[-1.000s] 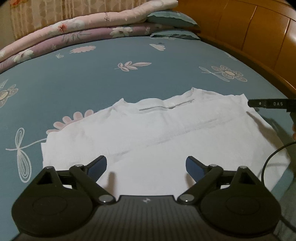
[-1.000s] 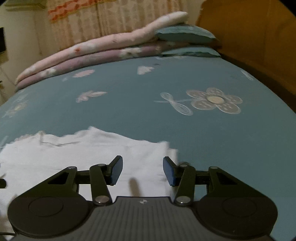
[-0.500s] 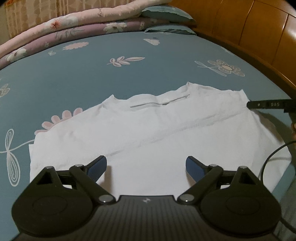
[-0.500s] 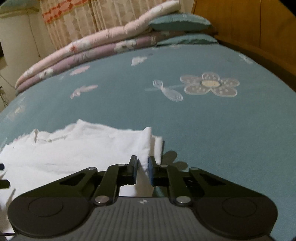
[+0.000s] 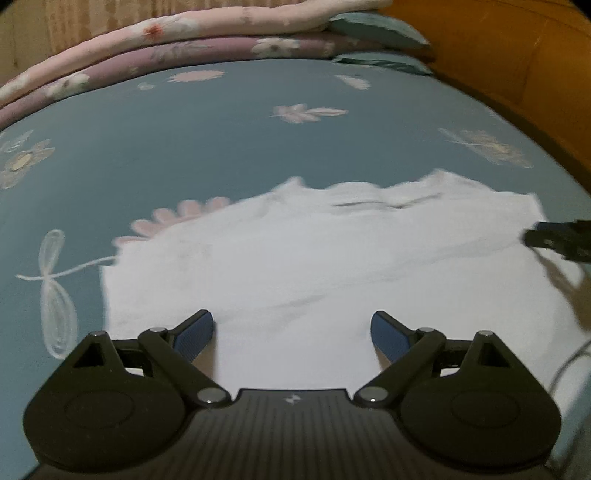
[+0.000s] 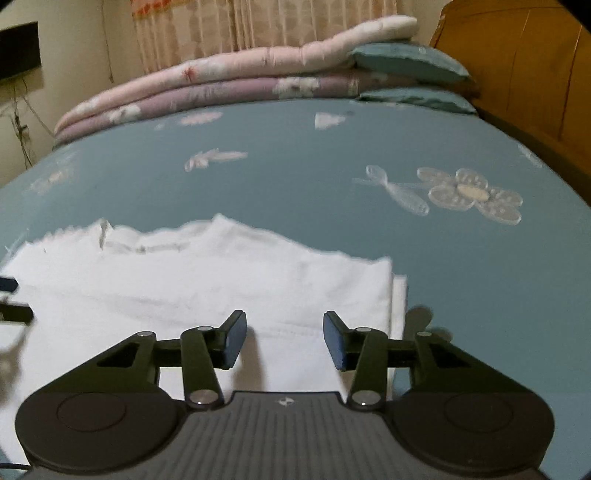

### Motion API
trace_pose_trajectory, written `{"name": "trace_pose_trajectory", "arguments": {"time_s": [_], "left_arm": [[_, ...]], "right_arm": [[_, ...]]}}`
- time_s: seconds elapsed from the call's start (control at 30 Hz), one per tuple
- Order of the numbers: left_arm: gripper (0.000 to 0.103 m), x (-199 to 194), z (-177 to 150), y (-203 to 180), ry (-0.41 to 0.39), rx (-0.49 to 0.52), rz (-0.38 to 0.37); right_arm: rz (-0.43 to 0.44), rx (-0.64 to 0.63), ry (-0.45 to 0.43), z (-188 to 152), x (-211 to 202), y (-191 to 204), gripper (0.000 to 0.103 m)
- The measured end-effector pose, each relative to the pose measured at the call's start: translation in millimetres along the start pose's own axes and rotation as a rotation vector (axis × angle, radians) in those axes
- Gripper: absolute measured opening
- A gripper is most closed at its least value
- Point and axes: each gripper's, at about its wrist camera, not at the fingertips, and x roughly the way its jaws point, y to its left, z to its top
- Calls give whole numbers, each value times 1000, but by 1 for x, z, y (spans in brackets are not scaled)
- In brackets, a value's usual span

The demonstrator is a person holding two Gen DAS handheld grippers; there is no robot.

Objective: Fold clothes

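Observation:
A white T-shirt [image 5: 314,266] lies flat on the blue flowered bedsheet [image 5: 184,147], its neckline toward the far side and its sides folded in. My left gripper [image 5: 291,332] hovers open over the shirt's near part, nothing between its fingers. In the right wrist view the same T-shirt [image 6: 207,280] fills the lower left, with its folded right edge near the middle. My right gripper [image 6: 282,338] stands open above that right part, holding nothing. The right gripper's dark tip [image 5: 557,240] shows at the right edge of the left wrist view.
Folded pink and purple quilts [image 6: 229,85] and teal pillows [image 6: 406,62] are stacked at the far end of the bed. A wooden headboard [image 5: 517,74] runs along the right. Curtains [image 6: 240,26] hang behind. Bare bedsheet [image 6: 461,295] lies right of the shirt.
My right gripper was shut on the shirt's right edge half a second ago; it has let go and opened, and the fold lies flat. The left gripper shifted right over the shirt, still open.

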Motion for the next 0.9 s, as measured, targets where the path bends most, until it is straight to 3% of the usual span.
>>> {"name": "trace_pose_trajectory", "arguments": {"time_s": [0.03,0.17,0.33,0.47,0.63,0.77,0.9], "left_arm": [[93,0,3,8,1,-27,14],[93,-5,22,19,-11,-107,-2],[93,4,48,-8,-15,-145,-278],[93,33,58,-40,45,-110,-387],[93,59,63,-57,38,-36,-362],[94,79,78,-46,21,-40,-247],[93,68,89,-35,23,-112,-277]], "right_arm": [[15,4,-15,-3,-1,-1,65],[39,-20,-62,-11,-1,2,76],[-12,-115,-60,-13,-3,22,85],[-3,-129,-56,-13,-6,24,89],[7,-109,-53,-13,-7,19,90],[15,-88,-51,-12,-8,15,91],[23,-68,-48,-12,-9,11,91]]}}
